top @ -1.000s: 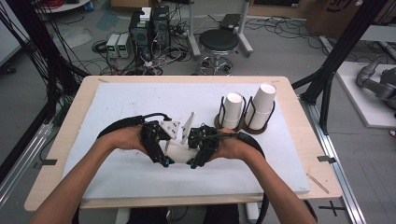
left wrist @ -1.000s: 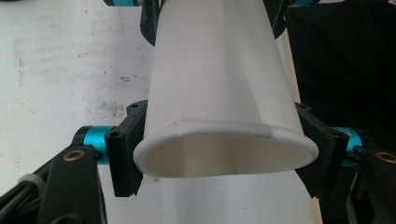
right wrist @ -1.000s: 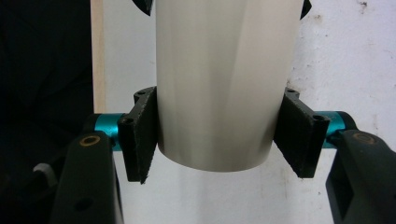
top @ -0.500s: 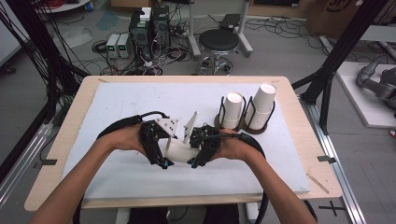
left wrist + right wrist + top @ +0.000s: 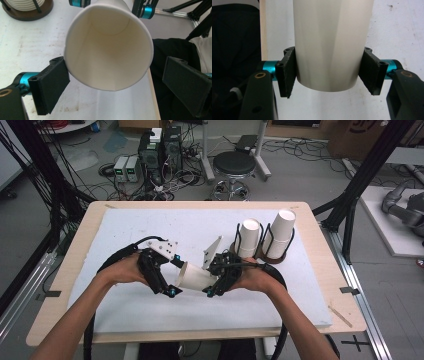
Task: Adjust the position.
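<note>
**Paper cup held between my two claws**

From above I see the paper cup (image 5: 195, 277) lying on its side in the air over the middle of the tabletop (image 5: 320, 285), toward its near edge, with a claw at each end. My right claw (image 5: 214, 281) is clenched on the cup's narrow bottom end: in the right gripper view the cup (image 5: 329, 47) sits squarely between the two pads (image 5: 287, 72), both pressed against its wall. My left claw (image 5: 172, 282) is at the wide mouth end and stands released. In the left gripper view the cup's open rim (image 5: 107, 47) faces the camera; the left pad (image 5: 50, 83) is just beside the rim, perhaps touching it, while the other pad stands clearly apart. Toward the far right of the tabletop, two stacks of cups (image 5: 249, 237) stand upright in a wire holder (image 5: 263, 245).
</note>
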Motion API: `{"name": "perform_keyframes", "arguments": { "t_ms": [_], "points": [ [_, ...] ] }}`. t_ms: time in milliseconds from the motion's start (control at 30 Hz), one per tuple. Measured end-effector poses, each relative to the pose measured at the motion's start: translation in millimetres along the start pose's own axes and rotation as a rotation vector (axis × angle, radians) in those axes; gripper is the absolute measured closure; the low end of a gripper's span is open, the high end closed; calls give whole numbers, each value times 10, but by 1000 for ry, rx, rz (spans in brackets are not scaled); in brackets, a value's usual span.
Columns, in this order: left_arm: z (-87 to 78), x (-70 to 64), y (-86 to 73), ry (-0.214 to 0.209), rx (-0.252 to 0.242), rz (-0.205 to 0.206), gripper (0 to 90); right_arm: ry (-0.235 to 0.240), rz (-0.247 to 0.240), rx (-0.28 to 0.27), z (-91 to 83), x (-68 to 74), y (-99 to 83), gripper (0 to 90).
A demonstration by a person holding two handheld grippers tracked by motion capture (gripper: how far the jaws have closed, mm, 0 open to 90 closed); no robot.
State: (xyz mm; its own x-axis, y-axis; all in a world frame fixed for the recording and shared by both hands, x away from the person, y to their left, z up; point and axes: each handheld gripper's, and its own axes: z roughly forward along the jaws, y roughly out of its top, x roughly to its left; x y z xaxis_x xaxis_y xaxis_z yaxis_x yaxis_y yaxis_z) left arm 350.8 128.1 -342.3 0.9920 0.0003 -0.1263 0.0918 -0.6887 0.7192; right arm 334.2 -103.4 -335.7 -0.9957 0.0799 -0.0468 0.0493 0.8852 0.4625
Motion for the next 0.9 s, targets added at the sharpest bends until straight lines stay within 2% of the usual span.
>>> {"name": "perform_keyframes", "arguments": {
  "t_ms": [233, 433, 533, 733, 900],
  "points": [
    [-58, -10, -11, 28, -57, 4, 71, -7, 16, -33, -45, -1, -56, 373],
    [-109, -7, -84, 49, -127, -19, 71, -16, 29, -73, -103, -6, -127, 373],
    [-118, -14, -98, 62, -139, -26, 71, -20, 42, -113, -123, -8, -170, 373],
    [-126, -22, -161, 89, -220, -30, 71, -18, 83, -196, -151, -13, -277, 373],
    [-106, -24, -222, 93, -271, -57, 71, -15, 97, -253, -162, -20, -345, 372]
  ]
}}
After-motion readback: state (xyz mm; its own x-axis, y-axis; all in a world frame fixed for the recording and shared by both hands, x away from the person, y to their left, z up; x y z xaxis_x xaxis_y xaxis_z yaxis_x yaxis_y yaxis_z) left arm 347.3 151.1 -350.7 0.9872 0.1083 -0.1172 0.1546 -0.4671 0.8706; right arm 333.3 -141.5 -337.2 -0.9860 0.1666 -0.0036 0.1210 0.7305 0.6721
